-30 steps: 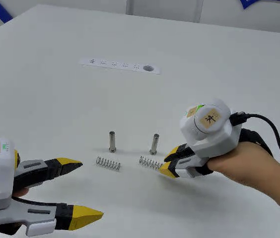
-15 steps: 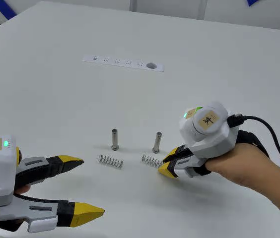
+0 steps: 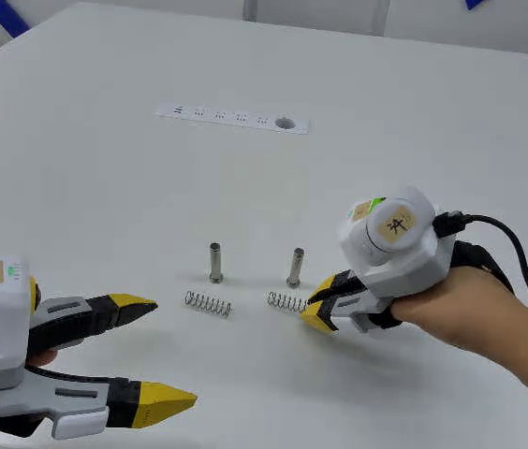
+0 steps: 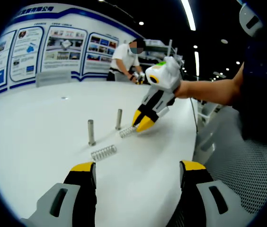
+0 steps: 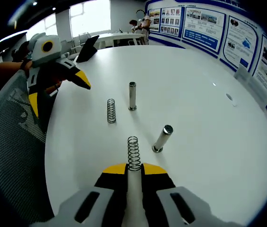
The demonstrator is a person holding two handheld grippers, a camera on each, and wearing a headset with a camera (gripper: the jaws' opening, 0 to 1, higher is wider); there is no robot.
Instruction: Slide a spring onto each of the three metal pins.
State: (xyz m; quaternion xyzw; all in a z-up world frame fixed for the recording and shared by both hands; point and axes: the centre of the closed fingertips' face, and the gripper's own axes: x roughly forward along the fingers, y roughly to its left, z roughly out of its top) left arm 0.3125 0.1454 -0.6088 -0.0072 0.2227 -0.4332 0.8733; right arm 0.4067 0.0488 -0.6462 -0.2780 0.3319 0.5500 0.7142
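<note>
— Where was the right gripper (image 3: 313,313)?
— Low over the white table (image 3: 414,112), jaws narrow, tips around the end of one spring (image 3: 286,301). It seemed to be pinching it, though contact was hard to confirm. That spring lay flat just beside an upright pin (image 3: 296,267).
— And the left gripper (image 3: 166,354)?
— Jaws wide apart, holding nothing, well short of the other spring (image 3: 208,303), which lay near the second pin (image 3: 215,262).

Bright even overhead light, soft shadows; fisheye-warped edges, sharp focus
</note>
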